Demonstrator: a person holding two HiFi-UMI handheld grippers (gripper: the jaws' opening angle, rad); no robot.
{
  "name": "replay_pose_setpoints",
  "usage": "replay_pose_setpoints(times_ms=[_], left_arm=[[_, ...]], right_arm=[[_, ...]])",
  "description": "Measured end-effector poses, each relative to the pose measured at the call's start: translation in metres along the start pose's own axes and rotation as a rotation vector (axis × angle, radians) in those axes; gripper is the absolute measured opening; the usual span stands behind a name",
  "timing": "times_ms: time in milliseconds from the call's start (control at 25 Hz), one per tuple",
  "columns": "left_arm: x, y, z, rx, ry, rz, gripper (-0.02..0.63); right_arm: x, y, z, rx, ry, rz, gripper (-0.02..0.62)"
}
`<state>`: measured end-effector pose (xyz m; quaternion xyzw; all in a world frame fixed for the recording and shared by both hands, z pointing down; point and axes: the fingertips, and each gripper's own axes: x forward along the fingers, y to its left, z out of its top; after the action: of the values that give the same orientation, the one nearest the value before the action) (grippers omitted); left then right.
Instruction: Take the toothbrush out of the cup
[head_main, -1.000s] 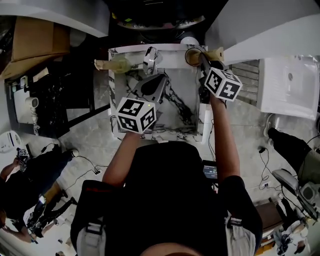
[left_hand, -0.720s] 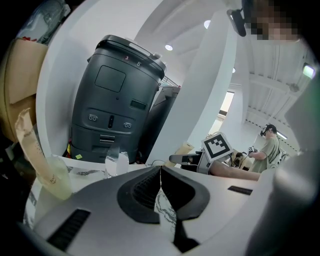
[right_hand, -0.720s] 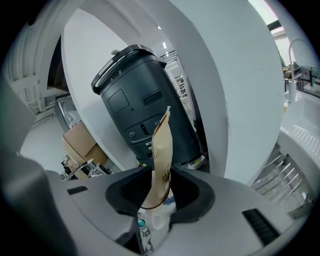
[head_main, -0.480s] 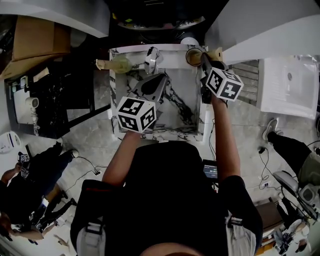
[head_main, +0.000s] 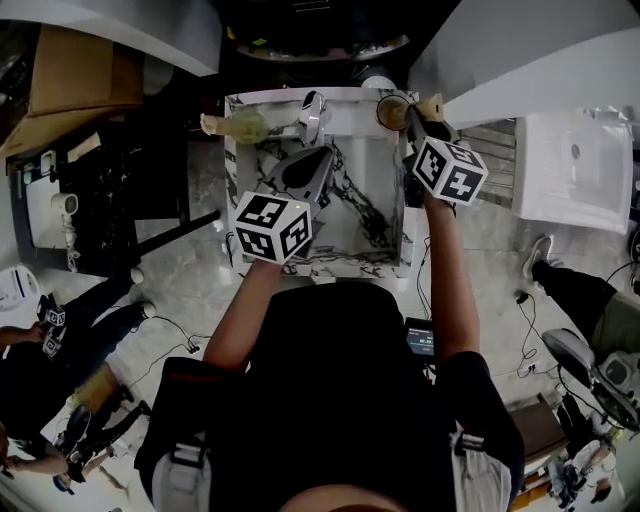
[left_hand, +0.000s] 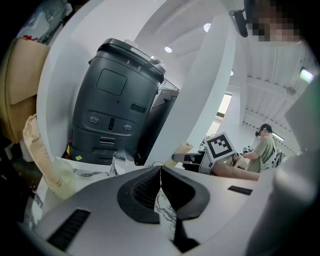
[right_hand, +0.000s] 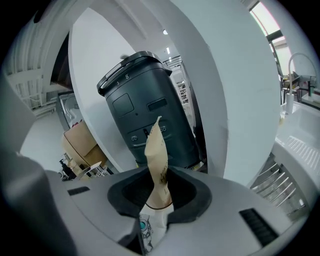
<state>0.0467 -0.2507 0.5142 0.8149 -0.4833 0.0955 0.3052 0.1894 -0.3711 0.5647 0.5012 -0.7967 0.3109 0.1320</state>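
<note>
Right gripper view shows my right gripper clamped on the slim toothbrush in its tan paper sleeve. The sleeve stands up past the gripper's tips. Under the jaws I see a white printed surface, and I cannot tell what it is.

In the head view, the round brown-rimmed cup sits just beside that gripper's tips, on their left, at the far edge of the white, black-veined marble bench. I cannot tell whether the toothbrush's lower end sits inside the cup.

My left gripper has its jaws pressed fully together with nothing between them, and it hovers over the bench well apart from the cup. Just ahead of it stands a clear glass tumbler. Ahead and to its left lies a crumpled tan paper packet. Off to its right I can see the right gripper's marker cube.

Beyond both grippers, past the bench, stands a dark grey rounded machine housing.
</note>
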Motion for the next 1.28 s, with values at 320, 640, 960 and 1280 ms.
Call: replay_pose_setpoints(times_ms=[320,640,960,1280], left_arm=[[-0.012,-0.005,0.01,0.008,-0.024,-0.039,0.015],[-0.028,-0.018,0.019,0.03,-0.051,-0.096,0.015],[-0.056,-0.02,0.034,0.063,-0.088,-0.114,0.014],[-0.087,-0.011,0.037,0.07,-0.117,-0.118,0.015]], right_arm=[[-0.022,0.016,0.018,-0.062,-0.044,-0.031,0.097],[-0.057,0.034,0.037,-0.09,-0.122,-0.078,0.091],[-0.082,0.067,0.04,-0.11,-0.158,-0.088,0.088],[-0.1,0.099,0.033,-0.134,-0.167,-0.086,0.086]])
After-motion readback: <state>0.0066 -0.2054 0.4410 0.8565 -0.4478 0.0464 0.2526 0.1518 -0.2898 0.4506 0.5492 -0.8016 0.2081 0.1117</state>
